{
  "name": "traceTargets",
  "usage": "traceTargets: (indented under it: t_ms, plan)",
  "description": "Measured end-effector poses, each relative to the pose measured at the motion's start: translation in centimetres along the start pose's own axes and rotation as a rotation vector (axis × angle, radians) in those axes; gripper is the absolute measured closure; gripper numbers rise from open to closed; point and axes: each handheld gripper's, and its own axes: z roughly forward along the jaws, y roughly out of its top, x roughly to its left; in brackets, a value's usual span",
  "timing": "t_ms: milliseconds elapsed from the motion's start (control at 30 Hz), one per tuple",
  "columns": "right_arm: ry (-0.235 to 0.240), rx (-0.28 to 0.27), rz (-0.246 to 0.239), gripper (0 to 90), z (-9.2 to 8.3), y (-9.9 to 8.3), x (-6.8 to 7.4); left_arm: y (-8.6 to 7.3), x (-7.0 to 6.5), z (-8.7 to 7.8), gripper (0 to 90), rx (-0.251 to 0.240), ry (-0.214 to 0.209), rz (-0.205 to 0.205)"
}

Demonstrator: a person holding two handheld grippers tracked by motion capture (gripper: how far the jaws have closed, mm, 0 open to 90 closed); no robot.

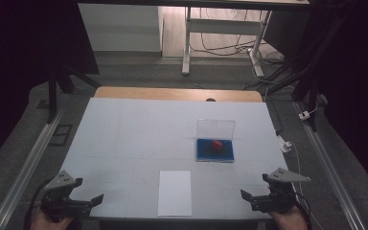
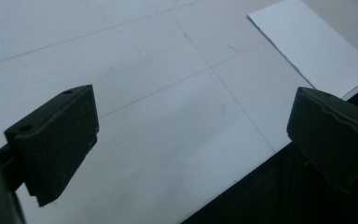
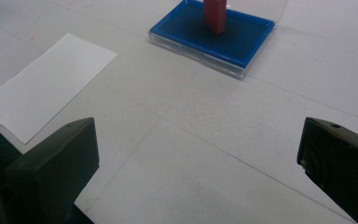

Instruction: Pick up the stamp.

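A blue ink pad (image 1: pixel 215 150) in a clear case sits right of the table's middle, its clear lid (image 1: pixel 215 130) standing upright behind it. A small red stamp (image 1: pixel 216 145) stands on the pad, seen too in the right gripper view (image 3: pixel 214 15) on the blue pad (image 3: pixel 233 39). A white sheet of paper (image 1: pixel 174 192) lies near the front edge, also in the left gripper view (image 2: pixel 310 44) and the right gripper view (image 3: pixel 46 84). My left gripper (image 1: pixel 97 198) rests at the front left, open and empty (image 2: pixel 191 128). My right gripper (image 1: pixel 246 194) rests at the front right, open and empty (image 3: pixel 198 154).
The table (image 1: pixel 124 134) is covered in white, with a wooden strip at its far edge. Metal rails (image 1: pixel 33 158) run along both sides. A white desk frame (image 1: pixel 220 28) with cables stands behind on the floor.
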Motion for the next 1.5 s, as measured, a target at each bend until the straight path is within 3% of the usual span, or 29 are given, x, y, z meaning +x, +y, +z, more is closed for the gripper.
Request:
traceTargets:
  t_ms: [200,467,633,967,1300,1500]
  plan:
    - [0.003,-0.003,-0.006,0.0,-0.1,0.0,0.2,0.1,0.0,0.2,2.8,0.02,0.001,-0.001]
    - [0.013,-0.005,0.01,0.0,0.0,0.0,0.1,0.1,0.2,0.1,2.6,0.008,-0.012,-0.014]
    - [0.033,-0.004,0.03,0.0,0.1,0.1,0.0,0.1,0.0,0.2,2.6,0.015,-0.01,0.004]
    - [0.011,-0.011,0.006,0.0,0.1,0.2,0.3,0.2,-0.2,0.4,2.6,0.033,-0.004,0.014]
    - [0.052,-0.046,-0.022,0.0,0.2,0.9,0.9,0.1,0.0,0.4,2.6,0.032,-0.01,0.009]
    - [0.049,-0.032,-0.04,0.0,0.5,1.1,0.7,0.1,0.0,0.4,2.6,0.029,-0.015,0.007]
